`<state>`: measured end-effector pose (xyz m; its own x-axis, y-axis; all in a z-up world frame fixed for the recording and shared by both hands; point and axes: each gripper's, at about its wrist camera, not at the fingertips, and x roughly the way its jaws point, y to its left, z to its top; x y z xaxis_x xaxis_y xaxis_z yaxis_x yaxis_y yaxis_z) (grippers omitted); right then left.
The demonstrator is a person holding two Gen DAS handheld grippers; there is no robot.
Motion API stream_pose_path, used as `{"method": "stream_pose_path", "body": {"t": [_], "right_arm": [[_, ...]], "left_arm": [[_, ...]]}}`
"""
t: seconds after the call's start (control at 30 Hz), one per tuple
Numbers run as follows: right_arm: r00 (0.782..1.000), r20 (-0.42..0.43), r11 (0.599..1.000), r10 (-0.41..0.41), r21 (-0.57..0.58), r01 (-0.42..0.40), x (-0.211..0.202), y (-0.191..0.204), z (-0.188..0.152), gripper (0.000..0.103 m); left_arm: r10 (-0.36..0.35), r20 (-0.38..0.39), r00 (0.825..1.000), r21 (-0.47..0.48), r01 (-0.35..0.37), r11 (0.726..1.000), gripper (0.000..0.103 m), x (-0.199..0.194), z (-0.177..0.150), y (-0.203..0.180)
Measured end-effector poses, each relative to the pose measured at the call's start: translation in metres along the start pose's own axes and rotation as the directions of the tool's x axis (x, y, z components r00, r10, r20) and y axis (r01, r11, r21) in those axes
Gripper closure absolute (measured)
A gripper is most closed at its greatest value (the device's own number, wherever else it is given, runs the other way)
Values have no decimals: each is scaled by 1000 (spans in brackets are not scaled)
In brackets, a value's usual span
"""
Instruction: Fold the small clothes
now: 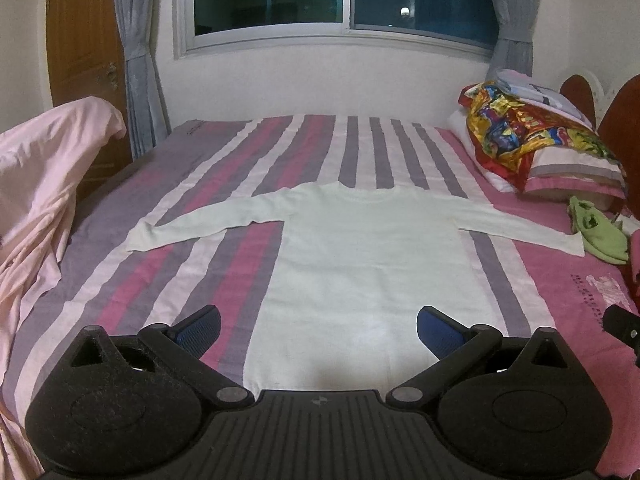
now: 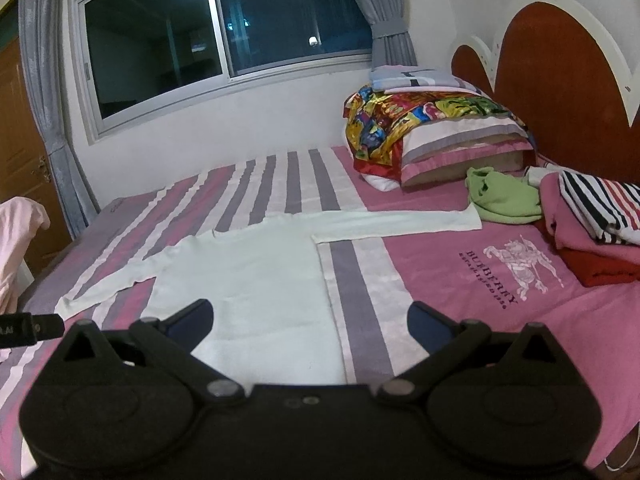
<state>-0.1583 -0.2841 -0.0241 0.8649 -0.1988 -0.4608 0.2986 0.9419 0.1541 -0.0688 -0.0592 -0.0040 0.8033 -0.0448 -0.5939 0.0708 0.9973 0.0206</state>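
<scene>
While the white long-sleeved shirt (image 1: 360, 248) lies flat and unfolded mid-frame, both tongs (image 1: 318, 326) (image 2: 310, 322) gape empty; the lower-right stack (image 2: 592, 232) seems already folded.

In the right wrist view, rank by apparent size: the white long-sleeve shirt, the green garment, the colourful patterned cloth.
1. white long-sleeve shirt
2. colourful patterned cloth
3. green garment
The shirt lies nearer the camera, so true sizes are unsure.

Long-sleeved shirt (image 1: 360, 248): plain white. Bed sheet (image 1: 224, 216): pink, grey and white stripes. Crumpled garment (image 2: 504, 196): light green. Draped satin cloth (image 2: 400, 120): multicoloured patchwork. Folded top (image 2: 600, 208): navy, red, white stripes.
</scene>
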Motion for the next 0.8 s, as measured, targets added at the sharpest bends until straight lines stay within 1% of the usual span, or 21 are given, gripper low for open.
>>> {"method": "stream_pose_path", "body": {"t": [0.47,0.8], "right_arm": [[1000,-20,1000,-7,-26,7,22,9,8,0],[998,-51,998,-22,-54,19,47,17,9,0]], "left_arm": [[17,-30,999,-9,-17,1000,0,17,5,6],[47,-54,997,5,-47,999,0,45,11,8]]}}
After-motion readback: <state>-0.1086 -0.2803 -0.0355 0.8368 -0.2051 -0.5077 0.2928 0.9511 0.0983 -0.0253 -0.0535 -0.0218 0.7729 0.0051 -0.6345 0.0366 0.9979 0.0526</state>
